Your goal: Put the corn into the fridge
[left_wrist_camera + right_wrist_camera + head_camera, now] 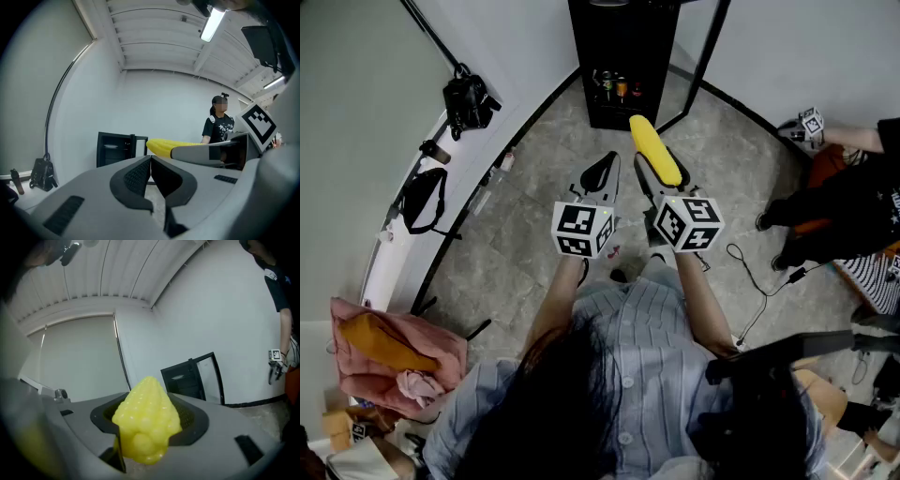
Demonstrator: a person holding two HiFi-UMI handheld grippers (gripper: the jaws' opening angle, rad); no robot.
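Observation:
A yellow corn cob sticks out forward from my right gripper, whose jaws are shut on it; up close in the right gripper view the corn fills the space between the pads. My left gripper is beside it on the left, jaws shut and empty, their tips meeting in the left gripper view. The corn shows there too, off to the right. A small black fridge stands ahead on the floor with its glass door swung open to the right; bottles sit inside.
A person stands at the right, holding another marker cube. A cable trails over the stone floor. Black bags lie along the curved white wall at left, and pink cloth at lower left.

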